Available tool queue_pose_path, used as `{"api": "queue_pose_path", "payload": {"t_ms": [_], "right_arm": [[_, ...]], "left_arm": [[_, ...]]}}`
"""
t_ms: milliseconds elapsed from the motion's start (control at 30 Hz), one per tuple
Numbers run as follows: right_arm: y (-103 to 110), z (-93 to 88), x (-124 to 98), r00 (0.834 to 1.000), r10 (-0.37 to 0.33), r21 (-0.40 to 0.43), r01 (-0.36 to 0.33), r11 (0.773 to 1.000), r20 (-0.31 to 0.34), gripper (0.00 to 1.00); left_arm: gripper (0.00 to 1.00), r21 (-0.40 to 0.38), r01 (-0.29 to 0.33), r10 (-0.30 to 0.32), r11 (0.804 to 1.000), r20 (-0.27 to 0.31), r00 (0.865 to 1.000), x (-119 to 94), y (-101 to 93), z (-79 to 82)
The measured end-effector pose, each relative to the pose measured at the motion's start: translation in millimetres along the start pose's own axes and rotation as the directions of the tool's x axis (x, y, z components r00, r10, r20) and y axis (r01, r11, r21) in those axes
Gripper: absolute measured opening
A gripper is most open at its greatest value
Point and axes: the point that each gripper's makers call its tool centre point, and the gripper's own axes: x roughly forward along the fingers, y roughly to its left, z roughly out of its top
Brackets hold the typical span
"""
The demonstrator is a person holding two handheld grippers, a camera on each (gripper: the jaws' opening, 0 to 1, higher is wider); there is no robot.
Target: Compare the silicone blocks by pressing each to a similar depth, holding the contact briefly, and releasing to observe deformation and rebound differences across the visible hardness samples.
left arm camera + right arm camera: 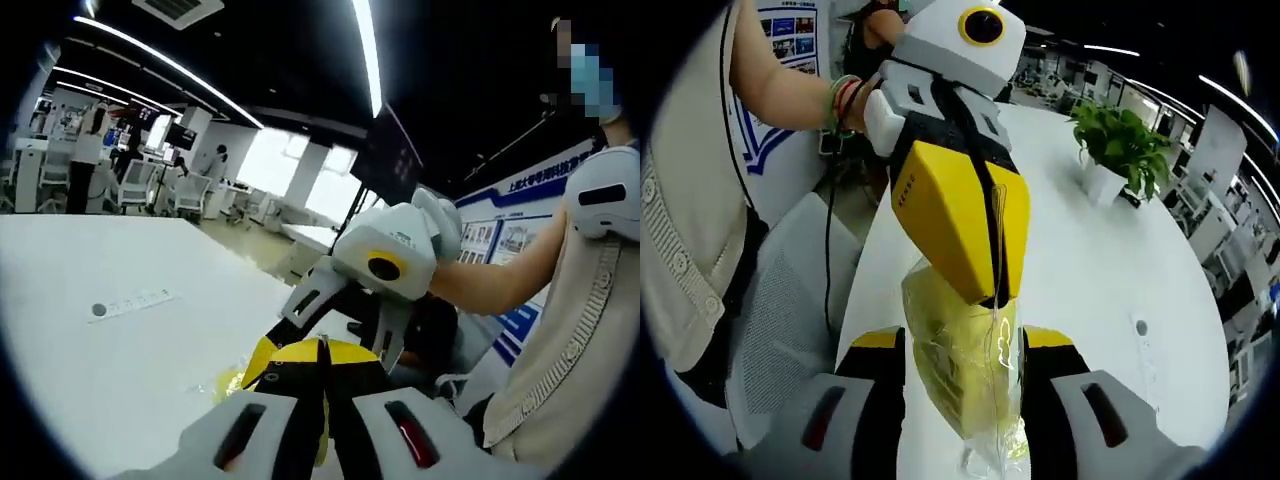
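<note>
While the right tongs (962,345) stand apart on either side of a clear plastic bag (965,385) of yellow silicone blocks, the left tongs (992,295) come down into the right gripper view from above with their yellow jaws closed together, pinching the bag's upper edge. The bag hangs upright between the right jaws, above the near edge of the white surface (1090,260); whether those jaws touch its sides cannot be told. The blocks inside look like flat yellow slabs stacked together, their count unclear through the crinkled plastic.

Seen from the left gripper view, the left tongs (322,385) are shut, yellow tips meeting, with a patch of the yellow bag (228,382) showing just beside them on the left. The right tongs' white body rises behind them, held by a person's hand (440,245).

Toward the far edge of the surface stands a green potted plant (1120,150) in a white pot. A small strip of pale samples (132,303) with a round grey piece at one end lies flat further out on the surface, well apart from the bag. A grey mesh chair (790,290) stands beside the surface's near edge, next to the person's beige top (680,230).
</note>
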Motion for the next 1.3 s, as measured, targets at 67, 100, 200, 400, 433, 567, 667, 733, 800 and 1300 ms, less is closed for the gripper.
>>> {"api": "queue_pose_path", "payload": {"t_ms": [67,100,200,400,433,567,667,733,800,1300], "right_arm": [[-3,2.5,-1,1.0,-0.022,0.019,0.022,1.0,0.016,0.46],[-6,2.4,-2,0.999,-0.046,0.054,0.045,0.998,0.017,0.5],[-17,1.4,-3,0.994,-0.111,0.097,0.108,0.989,0.025,0.57],[-29,1.3,-12,0.978,-0.204,0.168,0.193,0.967,0.051,0.6],[-34,-0.4,-15,0.968,-0.245,0.19,0.233,0.954,0.044,0.61],[-32,3.2,-24,0.95,-0.298,0.256,0.268,0.929,0.088,0.62],[-26,1.0,-33,0.942,-0.316,0.288,0.273,0.918,0.116,0.62],[-24,-3.7,-38,0.928,-0.351,0.303,0.302,0.904,0.121,0.63],[-19,-8.8,-42,0.919,-0.372,0.35,0.309,0.884,0.128,0.62],[9,-48.2,-70,0.811,-0.565,0.527,0.417,0.74,0.153,0.67]], "left_arm": [[0.0,0.0,-0.006,0.006,1.0,0.0,1.0,-1,1.0,-1.1],[0.0,-0.005,-0.009,0.009,1.0,-0.001,1.0,-1,2.0,-1.8],[0.0,-0.016,-0.013,0.013,1.0,0.004,1.0,-3,4.5,-2.0],[0.0,-0.026,-0.04,0.04,0.999,0.005,0.999,-7,11.1,-2.7],[0.0,-0.028,-0.046,0.046,0.999,0.008,0.999,-8,12.2,-2.5],[0.0,-0.038,-0.07,0.07,0.997,0.005,0.998,-11,16.9,-4.0],[0.0,-0.052,-0.094,0.095,0.994,0.007,0.995,-13,21.9,-4.7],[0.0,-0.061,-0.105,0.106,0.993,0.009,0.994,-15,24.5,-5.0],[0.0,-0.063,-0.107,0.108,0.992,0.01,0.994,-16,24.9,-5.5],[0.0,-0.068,-0.152,0.151,0.986,-0.032,0.988,-19,33.0,-18.6]]}}
